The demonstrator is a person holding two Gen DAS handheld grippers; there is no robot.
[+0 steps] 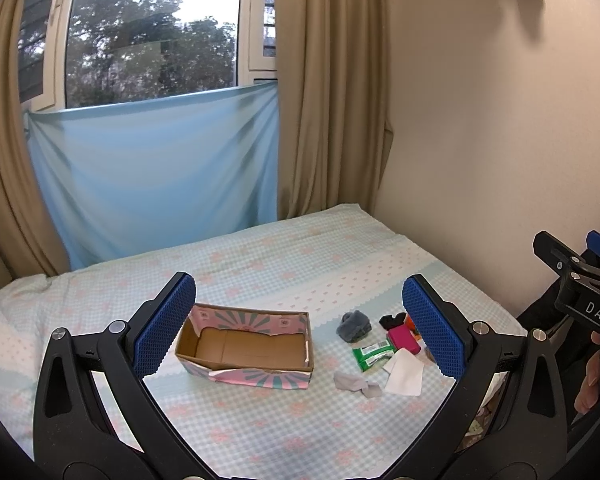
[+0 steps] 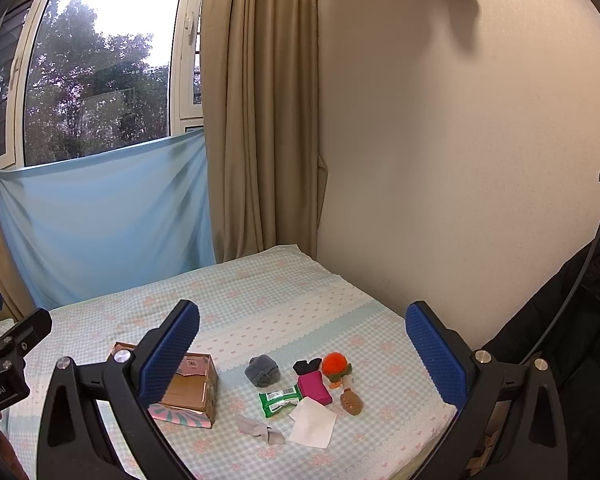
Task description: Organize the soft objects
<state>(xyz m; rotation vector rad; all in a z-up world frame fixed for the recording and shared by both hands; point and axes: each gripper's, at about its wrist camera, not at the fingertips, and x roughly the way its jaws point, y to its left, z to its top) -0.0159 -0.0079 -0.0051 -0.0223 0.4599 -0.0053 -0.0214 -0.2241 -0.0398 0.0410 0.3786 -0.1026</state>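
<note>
a: where does the left gripper [image 1: 296,322] stand?

b: it hangs above the bed [image 1: 260,256] with its jaws wide apart and nothing between them. the box [image 1: 246,350] sits open side up just ahead of it, and nothing can be seen inside.

a: and the right gripper [image 2: 302,344]?

b: also spread open and empty, hovering over the pile. from there one sees a grey sock [image 2: 262,370], a pink roll [image 2: 314,388], an orange pompom [image 2: 334,364], a green packet [image 2: 280,400], a white tissue [image 2: 312,422], a grey rag [image 2: 258,428] and a brown toy [image 2: 351,401].

a: why that layout?

b: likely so each soft thing can be lifted from the right and dropped into the box on the left. the items lie close, some touching, all outside the box, so the sorting looks not yet begun.

a: the first pick?

b: the grey sock seems easiest; it lies nearest the box and a little apart from the rest.
</note>
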